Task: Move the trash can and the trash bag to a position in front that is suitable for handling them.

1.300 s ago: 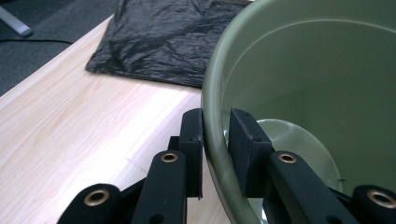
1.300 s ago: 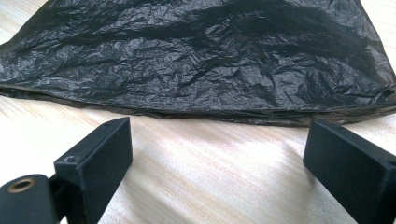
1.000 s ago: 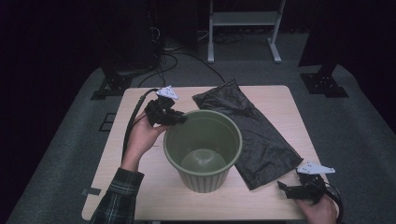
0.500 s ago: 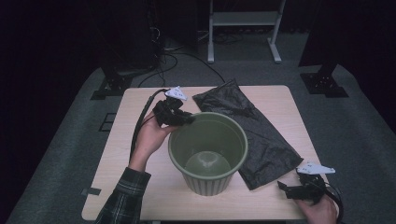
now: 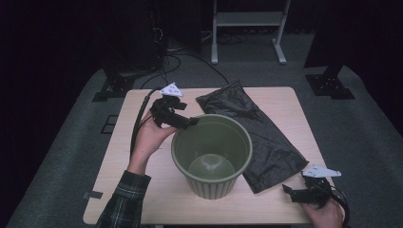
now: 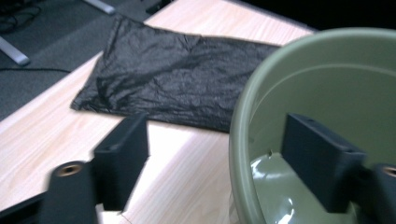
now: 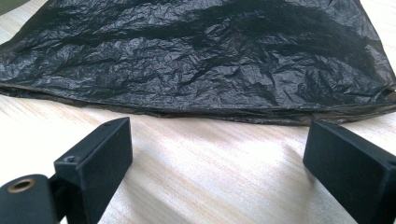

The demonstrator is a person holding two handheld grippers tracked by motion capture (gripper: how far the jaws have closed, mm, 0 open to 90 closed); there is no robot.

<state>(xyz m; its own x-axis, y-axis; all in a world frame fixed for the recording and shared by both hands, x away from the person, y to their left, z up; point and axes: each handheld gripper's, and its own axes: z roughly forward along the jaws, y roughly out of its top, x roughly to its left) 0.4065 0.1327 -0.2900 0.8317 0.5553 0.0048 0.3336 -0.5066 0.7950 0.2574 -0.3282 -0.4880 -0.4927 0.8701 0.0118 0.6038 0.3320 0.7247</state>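
Straddling the rim of the ribbed olive-green plastic bin [image 5: 212, 154] at the centre of the high view, the left gripper [image 5: 184, 122] has just been opened wide: one jaw is seen inside the wall, one outside, neither pressing, so the bin has been released and stands placed. The right gripper [image 5: 291, 191], lower right, is held wide open and empty just before the crumpled black plastic bag [image 5: 259, 133], judged the next thing to be grasped.

Landmark: green bin [image 5: 212, 154], mid-table. Its rim sits between my left gripper [image 6: 215, 154]'s spread jaws. Black bag [image 5: 256, 130] blocks bin's right and far side. Bare table [image 5: 119, 166] left of bin, passable.
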